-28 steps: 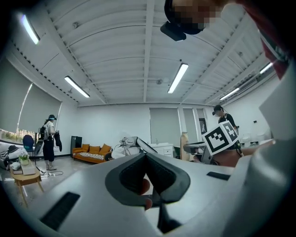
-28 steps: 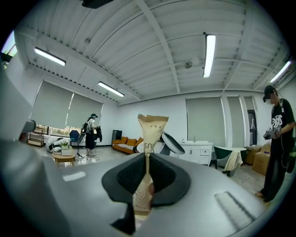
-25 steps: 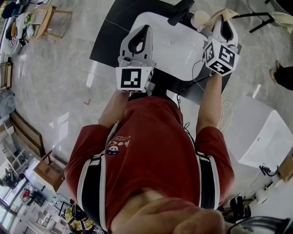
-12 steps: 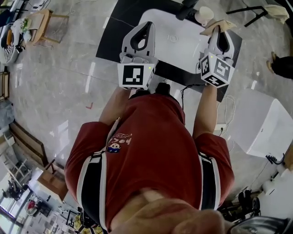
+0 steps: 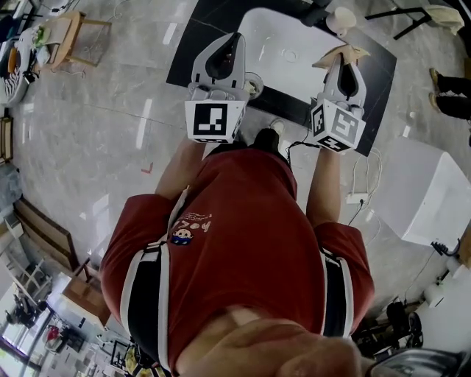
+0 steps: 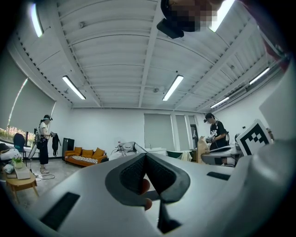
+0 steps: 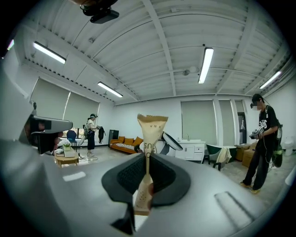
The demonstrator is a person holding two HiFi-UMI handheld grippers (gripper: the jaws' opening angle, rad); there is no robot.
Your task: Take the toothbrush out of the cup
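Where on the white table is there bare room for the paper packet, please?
The middle of the white table is bare, between the left gripper and the right gripper holding the paper packet. The far corner by the cup is crowded.

The tan paper packet (image 7: pixel 151 132) carries dark print. Only the letters "SU" read clearly, and the rest is too small or creased. The red shirt (image 5: pixel 243 243) bears a chest emblem (image 5: pixel 190 227) whose lettering is too blurred to read. The two marker cubes (image 5: pixel 213 122) (image 5: pixel 337 127) show black-and-white square patterns with no letters.
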